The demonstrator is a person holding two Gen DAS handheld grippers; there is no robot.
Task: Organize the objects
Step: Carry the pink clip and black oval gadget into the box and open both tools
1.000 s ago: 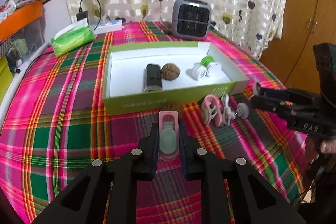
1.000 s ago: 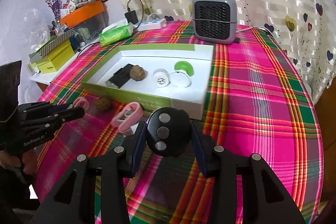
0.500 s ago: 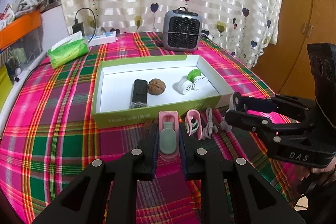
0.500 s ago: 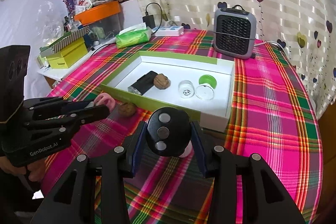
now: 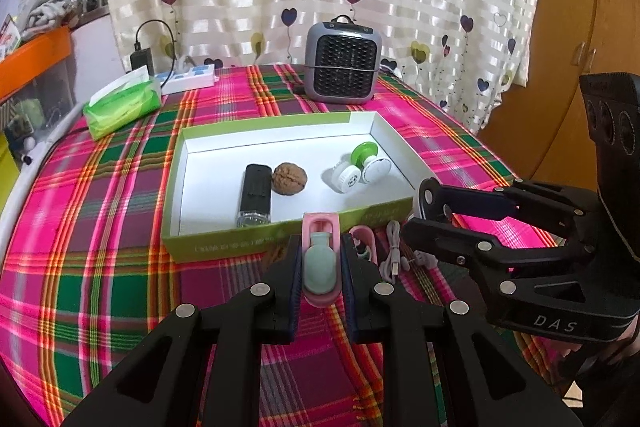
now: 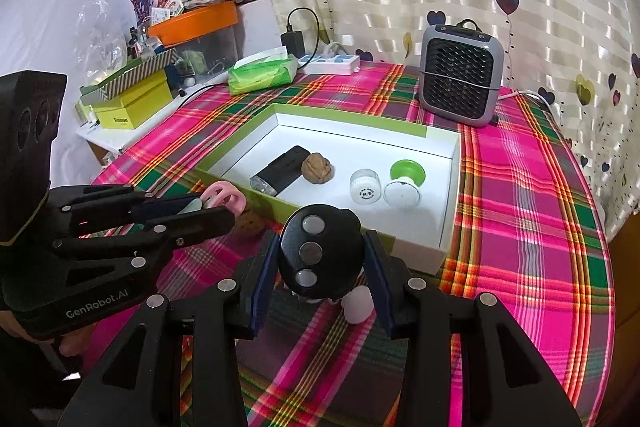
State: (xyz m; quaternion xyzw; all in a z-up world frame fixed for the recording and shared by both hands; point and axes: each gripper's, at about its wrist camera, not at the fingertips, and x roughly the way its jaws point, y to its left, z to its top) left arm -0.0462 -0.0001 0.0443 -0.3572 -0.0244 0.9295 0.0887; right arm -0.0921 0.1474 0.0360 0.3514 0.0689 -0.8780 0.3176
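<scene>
The counter [image 5: 100, 235], covered in a pink and green plaid cloth, carries a shallow green box [image 5: 224, 241] with a white floor at the centre of both views. A grey heater [image 5: 343, 63] stands at 12 o'clock from the box, and a green tissue pack [image 5: 122, 107] lies at 10 o'clock.

Four things already lie inside the box: a black lighter [image 5: 255, 195], a walnut [image 5: 289, 179] touching it, a white cap [image 5: 346, 179] and a green-topped knob [image 5: 370, 161]. The sorting is judged partly done.

Things yet to be stored lie outside the box, just beside its near wall: a pink clip [image 5: 363, 241], a white cable [image 5: 394, 257] and a second walnut [image 6: 250, 223]. Two further things are held above the counter.

The left tongs [image 5: 321, 267] are clamped on a pink case with a grey-green insert [image 5: 320, 263], carried at 6 o'clock from the box, close to its near wall. The right tongs [image 6: 318, 259] are closed against a black round remote [image 6: 314, 251] with three buttons, carried at 5 o'clock from the box; a small pale lump [image 6: 357, 305] is seen beneath it, its nature not determinable. Both held things are judged ready for placement in the box.
</scene>
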